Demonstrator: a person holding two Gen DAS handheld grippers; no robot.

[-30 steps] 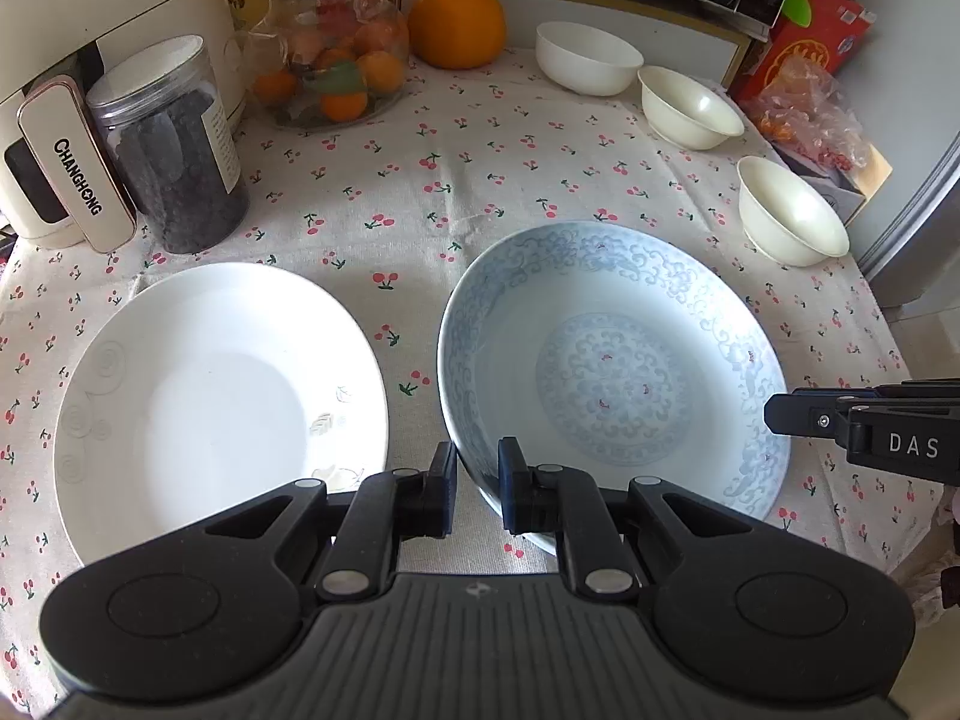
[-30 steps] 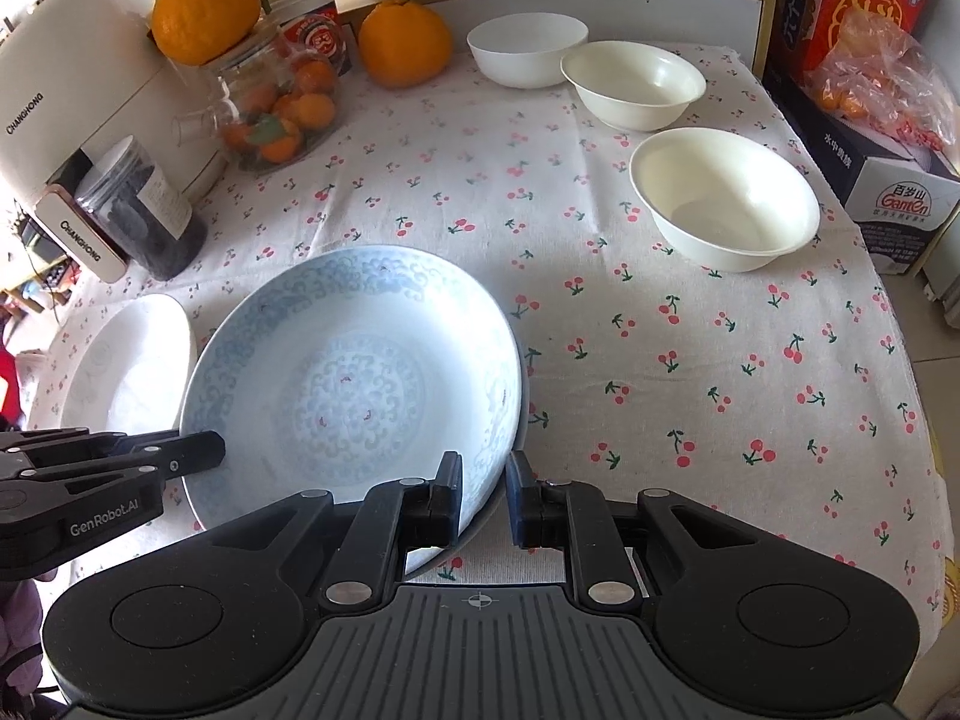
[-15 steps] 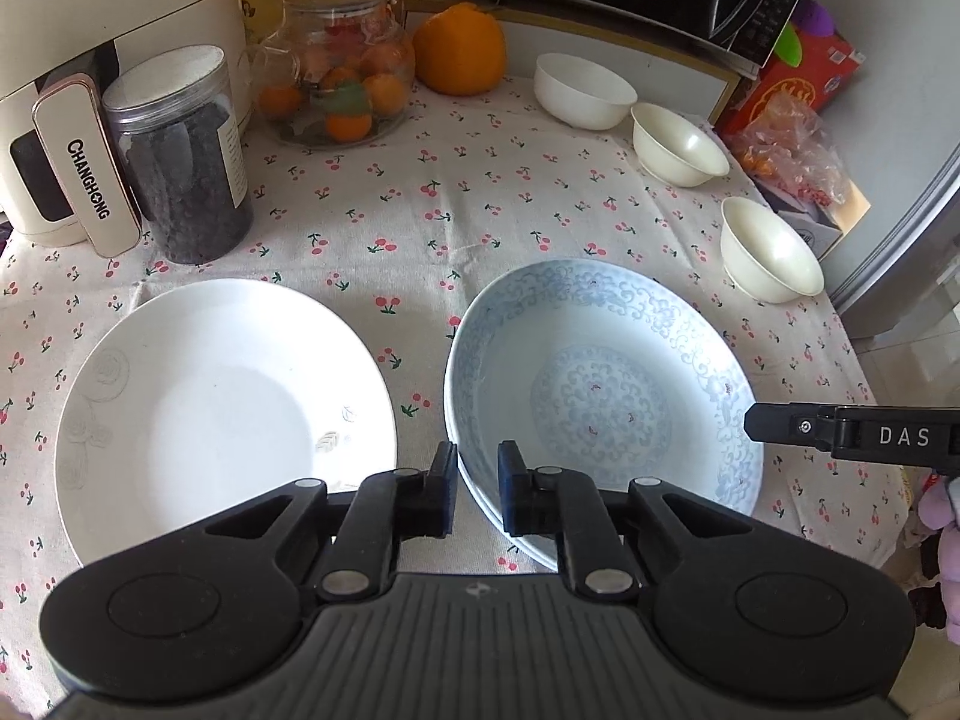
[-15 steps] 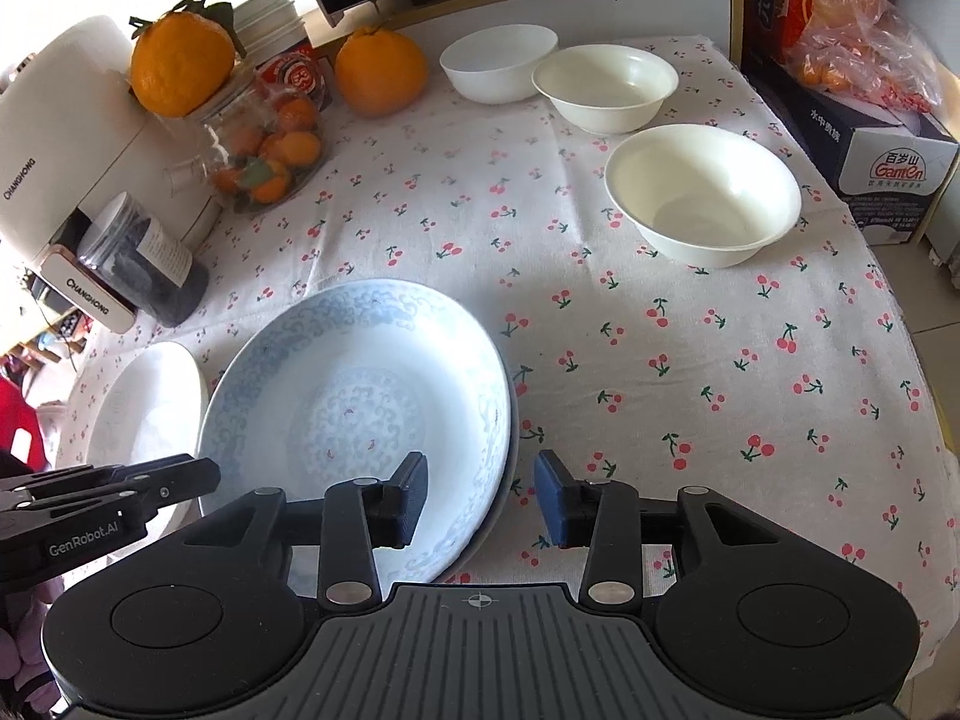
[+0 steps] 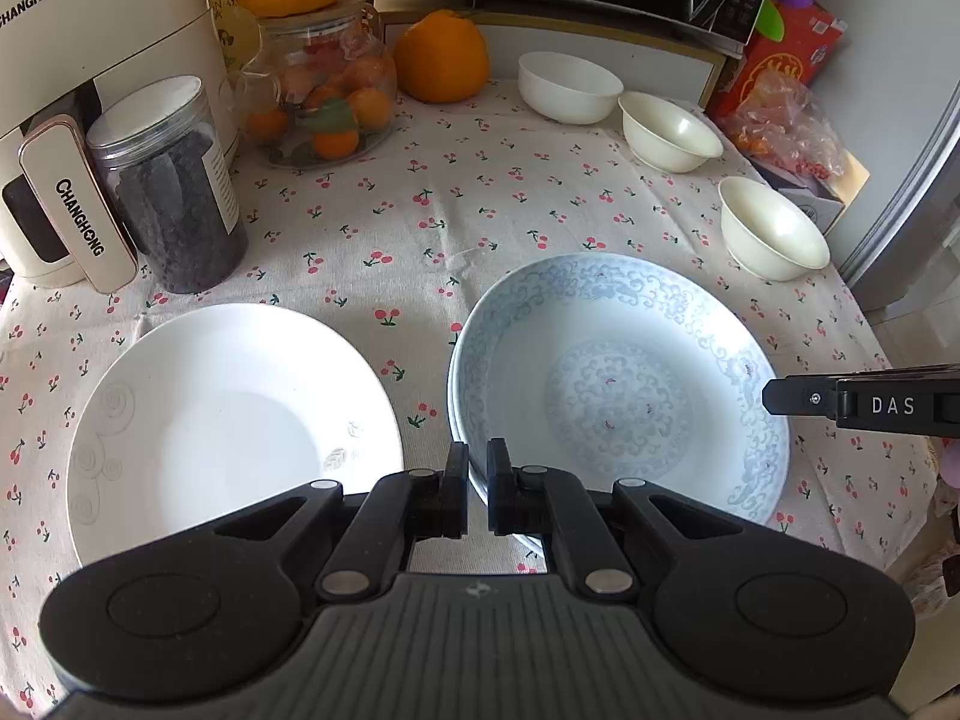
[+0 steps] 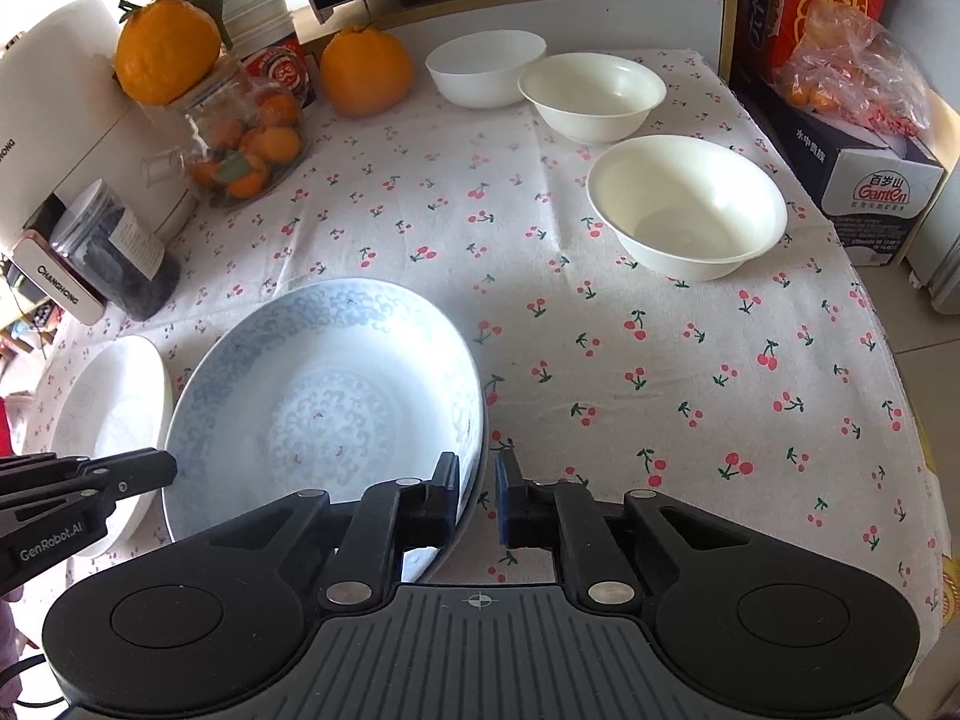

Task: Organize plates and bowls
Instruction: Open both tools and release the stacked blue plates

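Two grippers are clenched on the blue-patterned plate (image 5: 618, 384): we see our left gripper (image 5: 477, 495) pinching its near-left rim and our right gripper (image 6: 478, 495), whose jaws have just been closing, pinching its right rim. It sits on the cherry tablecloth (image 6: 660, 360), just beside the white plate (image 5: 222, 420), with three bowls (image 6: 687, 204) farther back.

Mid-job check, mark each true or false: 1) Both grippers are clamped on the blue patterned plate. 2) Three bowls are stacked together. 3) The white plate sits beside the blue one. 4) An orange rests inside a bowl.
1) True: the left gripper and the right gripper pinch the blue patterned plate at its rim.
2) False: the three bowls stand separately.
3) True: white plate.
4) False: the orange sits on the tablecloth.
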